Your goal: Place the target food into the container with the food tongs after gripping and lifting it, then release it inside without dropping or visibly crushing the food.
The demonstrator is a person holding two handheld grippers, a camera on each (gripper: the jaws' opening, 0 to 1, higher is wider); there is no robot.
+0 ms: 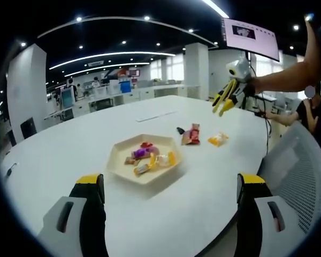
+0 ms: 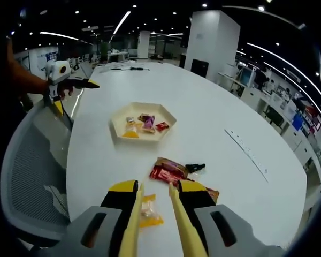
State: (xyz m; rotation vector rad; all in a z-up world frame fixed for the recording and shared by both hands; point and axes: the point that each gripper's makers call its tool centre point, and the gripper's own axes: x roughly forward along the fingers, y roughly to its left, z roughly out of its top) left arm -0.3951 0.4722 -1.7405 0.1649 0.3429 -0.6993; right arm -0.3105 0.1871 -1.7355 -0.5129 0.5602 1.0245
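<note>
Roughly, reading the left gripper view across: left gripper (image 1: pixel 169 179) at the near edge of the table (image 1: pixel 59 144), jaws spread wide, holding nothing. Mid-table, one hexagonal tray (image 1: pixel 117 167), about six wrapped sweets (image 1: pixel 150 158) in it, too small to count surely. Just right of the tray, a red packet (image 1: pixel 191 134), then the target, a yellow packet (image 1: pixel 218 139), lying flat near the right edge, still out of the tray. Above that, right gripper (image 2: pixel 155 188) clamped on one pair of yellow tongs (image 1: pixel 227 99), tong arms parted and clear of the table. From the right gripper view, yellow packet framed between the tong arms, a further orange packet (image 2: pixel 211 194) beside the right jaw.

Risks, as a guess: slick wrapper slipping out on a shallow pinch; hard squeeze crushing the contents; tong tip catching the red packet close by; drop short of the tray if opened early
</note>
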